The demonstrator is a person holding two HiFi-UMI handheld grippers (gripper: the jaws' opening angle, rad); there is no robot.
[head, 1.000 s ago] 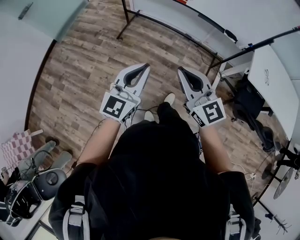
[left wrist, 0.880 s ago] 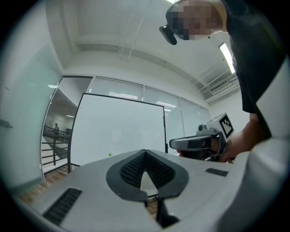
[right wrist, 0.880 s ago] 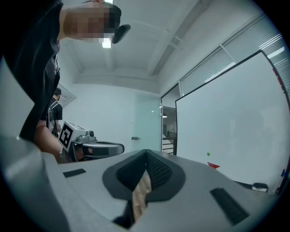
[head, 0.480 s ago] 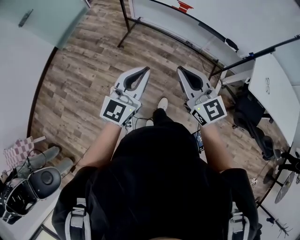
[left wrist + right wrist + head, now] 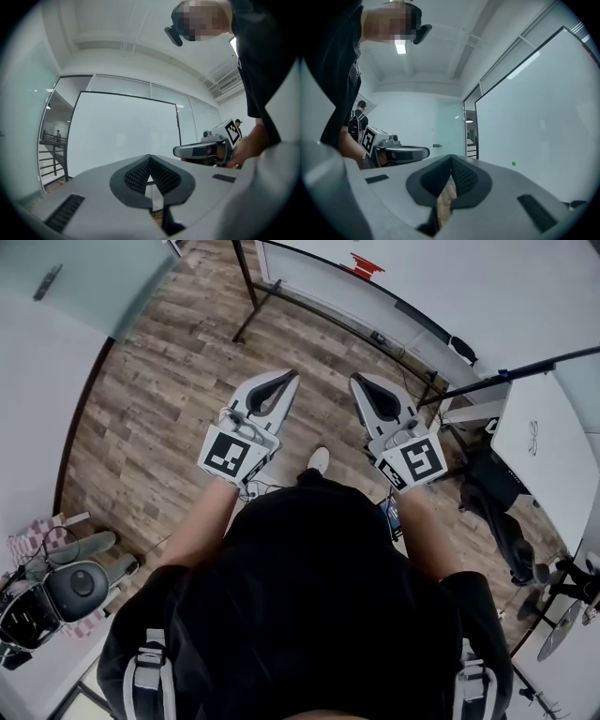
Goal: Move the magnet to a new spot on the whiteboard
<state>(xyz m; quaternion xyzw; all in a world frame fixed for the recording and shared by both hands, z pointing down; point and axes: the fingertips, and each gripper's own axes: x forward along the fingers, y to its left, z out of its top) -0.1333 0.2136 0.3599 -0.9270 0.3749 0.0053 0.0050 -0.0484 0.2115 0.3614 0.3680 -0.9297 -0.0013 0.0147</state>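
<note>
- Both grippers are held level, side by side, pointed toward the whiteboard (image 5: 506, 282) and well apart from it.
- The left gripper (image 5: 289, 376) is seen with its jaws pressed together at the tips, and nothing is caught between them.
- The right gripper (image 5: 357, 380) is likewise closed tip to tip and empty.
- The magnet (image 5: 513, 163), a small green dot, is seen stuck on the whiteboard's face. It is low on the board in the right gripper view and is touched by neither gripper.
- A red patch (image 5: 367, 264) is seen on the whiteboard near one edge; what it is cannot be told.
- A wood floor (image 5: 169, 381) is seen between the whiteboard's dark stand (image 5: 251, 282) and the person's shoe (image 5: 319, 460).
- Glass partitions are seen beside the whiteboard in both gripper views.
</note>
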